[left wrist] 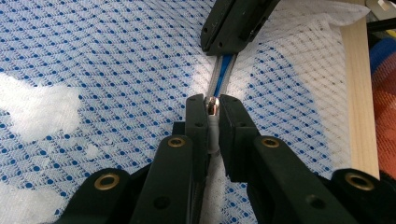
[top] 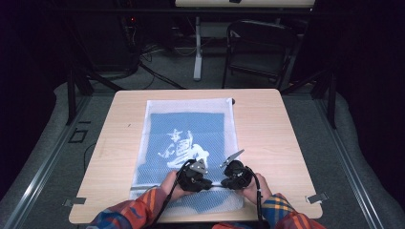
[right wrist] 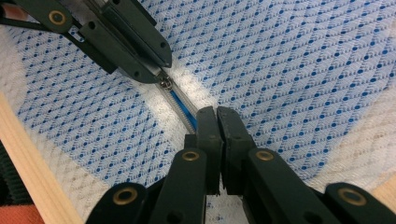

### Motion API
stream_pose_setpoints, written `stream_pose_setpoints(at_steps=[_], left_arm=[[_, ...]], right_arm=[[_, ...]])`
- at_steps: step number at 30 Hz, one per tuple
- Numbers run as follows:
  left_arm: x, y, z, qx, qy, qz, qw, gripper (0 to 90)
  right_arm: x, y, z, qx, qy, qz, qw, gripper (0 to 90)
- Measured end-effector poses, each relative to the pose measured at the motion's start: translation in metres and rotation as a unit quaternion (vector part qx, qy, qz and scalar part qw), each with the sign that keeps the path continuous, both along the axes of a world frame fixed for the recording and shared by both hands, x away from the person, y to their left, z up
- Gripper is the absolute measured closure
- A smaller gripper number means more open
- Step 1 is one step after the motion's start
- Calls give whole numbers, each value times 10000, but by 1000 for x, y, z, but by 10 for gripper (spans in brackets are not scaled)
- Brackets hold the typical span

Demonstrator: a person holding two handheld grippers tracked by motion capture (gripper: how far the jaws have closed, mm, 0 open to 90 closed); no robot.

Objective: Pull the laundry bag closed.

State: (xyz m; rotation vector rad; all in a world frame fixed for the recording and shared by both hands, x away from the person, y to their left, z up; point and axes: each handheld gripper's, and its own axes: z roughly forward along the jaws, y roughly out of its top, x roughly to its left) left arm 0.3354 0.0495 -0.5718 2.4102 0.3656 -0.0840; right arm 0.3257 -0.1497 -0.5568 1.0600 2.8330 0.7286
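Note:
A white mesh bag lies flat on the wooden table with a blue cloth bearing a white print inside it. Its zipper runs along the near edge, and a short stretch stands apart with blue showing through. My left gripper is shut on the small silver zipper pull. Facing it a short way along the zipper, my right gripper is shut on the zipper tape. In the right gripper view, the left gripper holds the pull just ahead.
Both of the person's hands and plaid sleeves rest at the table's near edge. Beyond the table's far edge stand a dark chair and a desk leg on grey floor.

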Motion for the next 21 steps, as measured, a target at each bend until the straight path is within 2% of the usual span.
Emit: stream_pose_setpoints(at_steps=[4,6,7,8,10,14,18,21], left_arm=[[0,0,1,16,14,-15,10000,829],[1,2,2,92,7,-21,10000,829],[2,3,1,42,39,-21,10000,829],[2,4,2,104,36,-21,9999,829],[3,7,1,25,104,-3,9999,829],[3,9,3,111,105,7,9999,828],[3,11,2,35,176,7,9998,828],[3,12,3,116,148,8,9998,828]], right_arm=[[0,0,0,-6,1,-1,10000,890],[0,-1,0,12,5,-8,10000,890],[0,-1,0,-2,13,14,10000,890],[0,-1,0,-23,12,14,10000,890],[-1,-1,0,-29,4,-12,10000,890],[-1,-2,0,-34,17,-6,10000,889],[-1,-2,0,-4,21,-40,10000,889],[-1,-2,0,13,41,-54,10000,890]])
